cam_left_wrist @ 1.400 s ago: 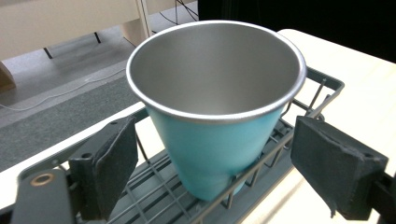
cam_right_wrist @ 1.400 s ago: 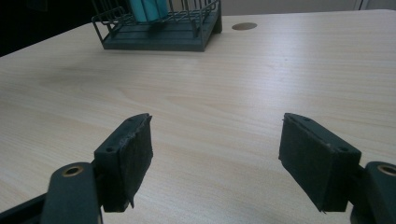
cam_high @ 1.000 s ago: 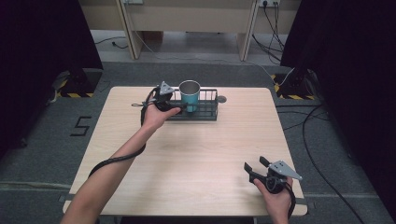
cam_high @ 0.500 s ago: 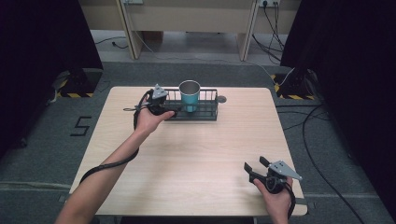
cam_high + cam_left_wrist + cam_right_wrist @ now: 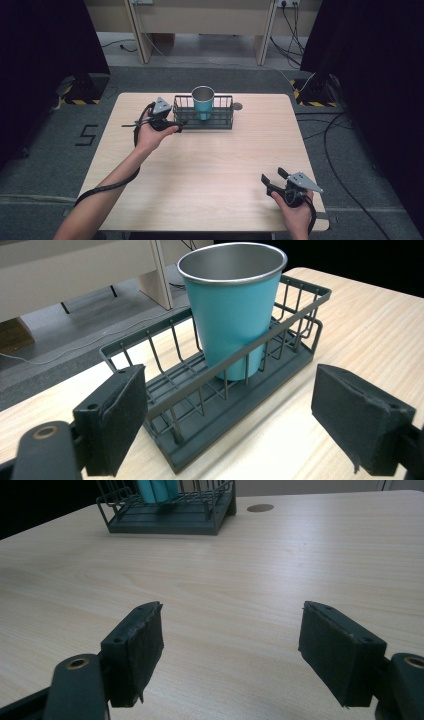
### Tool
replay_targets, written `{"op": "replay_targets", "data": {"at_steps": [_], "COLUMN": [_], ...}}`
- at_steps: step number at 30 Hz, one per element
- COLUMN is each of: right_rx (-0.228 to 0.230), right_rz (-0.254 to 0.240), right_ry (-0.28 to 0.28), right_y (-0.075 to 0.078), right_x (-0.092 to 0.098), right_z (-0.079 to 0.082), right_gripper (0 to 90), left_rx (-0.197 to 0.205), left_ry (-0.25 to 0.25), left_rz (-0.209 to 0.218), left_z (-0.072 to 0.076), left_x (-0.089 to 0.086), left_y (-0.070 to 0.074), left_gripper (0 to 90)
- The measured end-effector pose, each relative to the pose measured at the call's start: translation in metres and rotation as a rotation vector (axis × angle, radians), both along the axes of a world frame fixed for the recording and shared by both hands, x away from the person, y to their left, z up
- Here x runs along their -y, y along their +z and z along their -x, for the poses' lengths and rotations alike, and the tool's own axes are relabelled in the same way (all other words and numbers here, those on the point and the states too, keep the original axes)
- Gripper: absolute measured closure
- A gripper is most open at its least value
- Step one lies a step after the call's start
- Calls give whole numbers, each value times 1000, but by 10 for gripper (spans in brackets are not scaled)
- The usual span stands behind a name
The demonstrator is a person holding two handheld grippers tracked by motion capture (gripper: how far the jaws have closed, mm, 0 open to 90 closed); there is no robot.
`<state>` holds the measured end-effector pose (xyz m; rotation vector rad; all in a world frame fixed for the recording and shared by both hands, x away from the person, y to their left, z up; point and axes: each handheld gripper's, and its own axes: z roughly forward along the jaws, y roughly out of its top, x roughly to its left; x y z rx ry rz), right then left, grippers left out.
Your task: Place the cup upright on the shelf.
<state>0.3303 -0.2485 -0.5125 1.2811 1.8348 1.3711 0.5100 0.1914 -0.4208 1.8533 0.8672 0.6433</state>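
High view: pale wood table (image 5: pixel 210 165) on grey floor (image 5: pixel 45 150), dark curtains (image 5: pixel 45 45) flanking, both grippers gaping, left gripper (image 5: pixel 172 123), right gripper (image 5: pixel 270 181)

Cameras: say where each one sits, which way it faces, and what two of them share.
High view: above the near table edge, looking forward and down; both forearms, left gripper, right gripper.
Left gripper view: on that gripper, facing basket and cup; open jaws.
Right gripper view: low, facing across the table; open jaws.
All three share basket and cup.
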Motion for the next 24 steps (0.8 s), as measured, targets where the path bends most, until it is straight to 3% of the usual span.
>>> {"op": "replay_targets", "data": {"at_steps": [24], "right_rx": [-4], "right_rz": [-8], "right_ry": [-1], "right_y": [0], "right_x": [0], "right_z": [0], "right_gripper": [265], "left_rx": [15], "left_ry": [0], "left_rz": [33], "left_z": [43], "left_x": [-31], "left_y": [-7], "left_gripper": [143]}}
